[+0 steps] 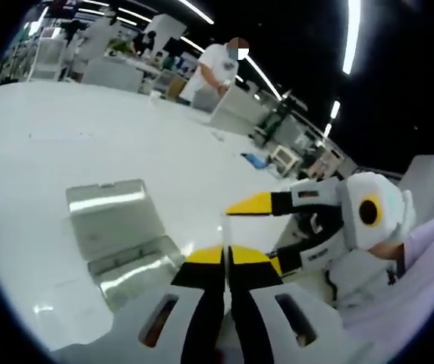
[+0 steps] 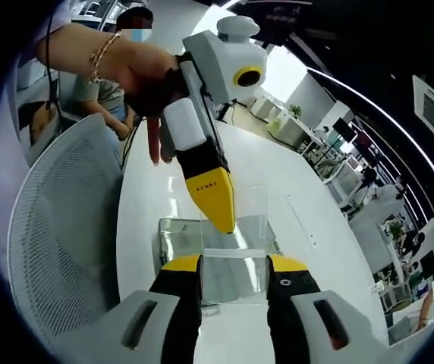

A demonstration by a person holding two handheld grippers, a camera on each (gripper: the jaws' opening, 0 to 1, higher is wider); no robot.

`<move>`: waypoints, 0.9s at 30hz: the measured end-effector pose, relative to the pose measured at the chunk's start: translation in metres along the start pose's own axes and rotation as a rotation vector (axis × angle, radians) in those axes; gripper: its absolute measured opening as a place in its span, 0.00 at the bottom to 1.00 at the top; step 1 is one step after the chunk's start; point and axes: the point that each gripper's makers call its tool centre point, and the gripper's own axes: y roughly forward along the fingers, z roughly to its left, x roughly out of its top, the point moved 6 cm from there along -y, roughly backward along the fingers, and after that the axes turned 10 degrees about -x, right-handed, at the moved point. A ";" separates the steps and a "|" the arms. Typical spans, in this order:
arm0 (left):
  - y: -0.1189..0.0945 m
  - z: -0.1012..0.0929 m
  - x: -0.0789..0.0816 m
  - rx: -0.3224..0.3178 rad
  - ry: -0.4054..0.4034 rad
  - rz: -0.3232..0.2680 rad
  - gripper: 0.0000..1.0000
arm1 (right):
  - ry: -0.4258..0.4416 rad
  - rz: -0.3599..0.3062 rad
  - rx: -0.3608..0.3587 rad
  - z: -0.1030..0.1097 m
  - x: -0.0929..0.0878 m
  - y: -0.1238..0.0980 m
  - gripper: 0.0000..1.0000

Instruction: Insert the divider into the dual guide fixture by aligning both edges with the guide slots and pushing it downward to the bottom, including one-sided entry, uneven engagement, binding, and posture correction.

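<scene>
**While the divider waits short of the slots**

Since it is clear, the divider (image 2: pixel 234 277) is hard to read. In the right gripper view it looks like a see-through plate spanning the gap between the right gripper's (image 2: pixel 234 262) spread jaws, low and nearest the camera. Whether those jaws actually pinch it, I cannot tell.

Just beyond it stands the dual guide fixture (image 2: pixel 202 231), also transparent, on the white desk (image 1: pixel 126 136). In the left gripper view the fixture (image 1: pixel 114 227) sits toward the near desk edge, beside the left gripper (image 1: pixel 224 254), whose jaws are clenched on nothing, tips touching.

Seen from the right, the left gripper (image 2: pixel 215 205) points its yellow tip down over the fixture, a hand (image 2: pixel 145 76) on its body. My reading is that it is placed to steady or nudge, not to carry.

From the left, the right gripper (image 1: pixel 264 232) comes in with jaws parted, near the left one's tips.

Judgement: insertion not begun, and both edges have yet to meet their slots. One-sided entry is the risk.

A mesh chair back (image 2: pixel 58 227) stands off the desk edge.
</scene>
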 end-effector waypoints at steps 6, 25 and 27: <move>-0.001 0.003 -0.002 0.014 0.021 0.002 0.00 | 0.114 -0.004 0.064 -0.001 -0.005 0.004 0.30; -0.011 0.000 -0.012 -0.068 0.204 0.002 0.00 | 0.405 -0.087 0.333 -0.009 -0.024 -0.017 0.32; -0.012 -0.005 -0.012 -0.111 0.266 0.002 0.00 | 0.396 -0.088 0.353 -0.010 -0.024 -0.020 0.31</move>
